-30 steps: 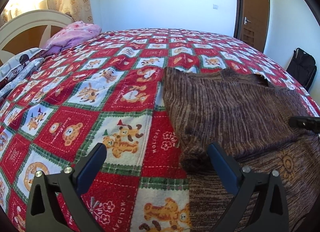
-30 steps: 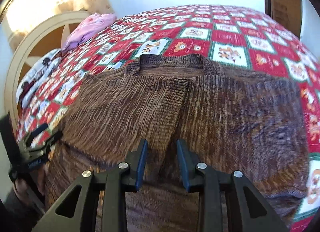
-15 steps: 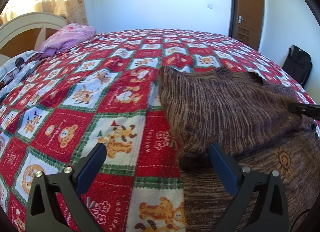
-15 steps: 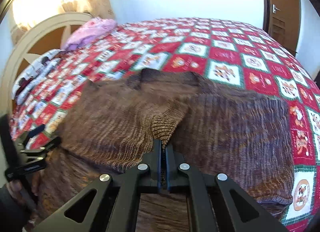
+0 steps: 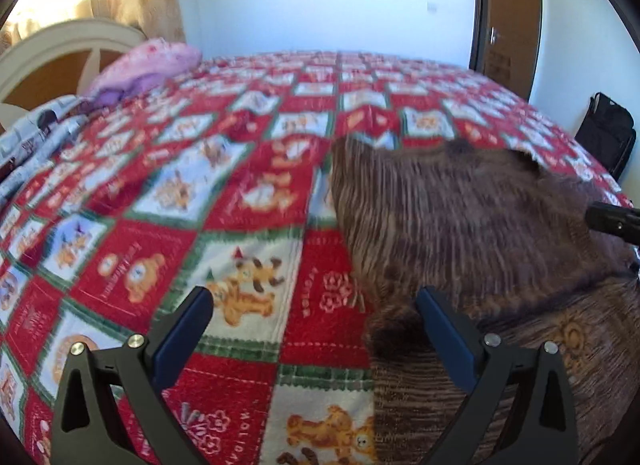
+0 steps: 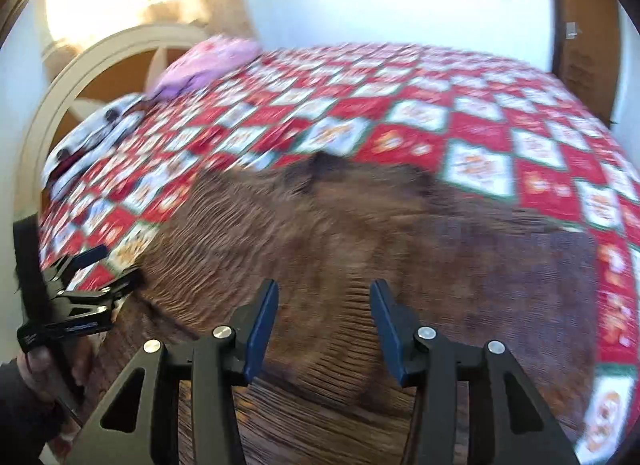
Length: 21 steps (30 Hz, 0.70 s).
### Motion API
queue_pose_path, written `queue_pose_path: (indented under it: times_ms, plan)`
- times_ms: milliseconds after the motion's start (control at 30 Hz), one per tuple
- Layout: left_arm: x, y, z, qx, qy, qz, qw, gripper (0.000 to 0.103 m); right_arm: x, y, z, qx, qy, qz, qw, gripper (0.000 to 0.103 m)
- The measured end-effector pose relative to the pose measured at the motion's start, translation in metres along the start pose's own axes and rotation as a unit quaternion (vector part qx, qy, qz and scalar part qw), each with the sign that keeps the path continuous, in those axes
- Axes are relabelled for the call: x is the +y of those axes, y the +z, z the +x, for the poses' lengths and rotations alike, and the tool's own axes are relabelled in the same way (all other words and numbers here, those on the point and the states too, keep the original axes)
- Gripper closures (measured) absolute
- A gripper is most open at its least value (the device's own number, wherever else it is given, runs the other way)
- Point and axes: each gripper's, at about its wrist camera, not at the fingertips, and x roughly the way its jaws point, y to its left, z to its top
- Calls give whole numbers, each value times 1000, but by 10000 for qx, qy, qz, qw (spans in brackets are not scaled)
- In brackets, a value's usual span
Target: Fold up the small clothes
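A bed covered by a red patchwork quilt (image 5: pixel 248 257) is seen in the left wrist view, where one brown knitted sweater (image 5: pixel 460 225) is spread ahead of the right finger, neckline away, and the left gripper (image 5: pixel 314 319) is angled down with jaws wide apart and empty. In the right wrist view the right gripper (image 6: pixel 324 319) is tilted down over the sweater's middle, its jaws having just been opened, with the ribbed fold released between them untouched.

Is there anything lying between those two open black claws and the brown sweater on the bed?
Nothing visible: the right gripper hangs open directly over the brown sweater, with only knit below it.
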Motion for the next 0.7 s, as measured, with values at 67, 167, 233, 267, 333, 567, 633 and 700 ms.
queue_pose_path:
  times_ms: [67,167,233,267,333,567,633,700]
  plan:
    - [-3,-2,2,66,6,73,10000,0,2,-3,28,394,-104,-22,9992,53]
    - [-2,-4,1,69,-19,80,9999,0,-2,-8,26,267,-98,115,9995,54]
    - [-1,-6,-4,9,-35,53,10000,0,-5,-11,13,223,-24,289,9993,54]
    - [0,-7,-6,-38,-40,38,10000,0,-9,-14,1,156,-32,367,9992,54]
    - [0,-11,-15,-145,-83,15,9999,0,-24,-21,-22,-8,-202,466,9987,54]
    - [2,-19,-27,-150,-208,-174,9995,0,-92,-59,-58,322,-671,1113,9910,53]
    - [-3,-21,-25,-57,-189,-94,9998,0,-93,-74,-57,328,-575,1009,9927,53]
    - [-6,-23,-27,-22,-191,-74,9998,0,-86,-79,-63,338,-636,911,9932,53]
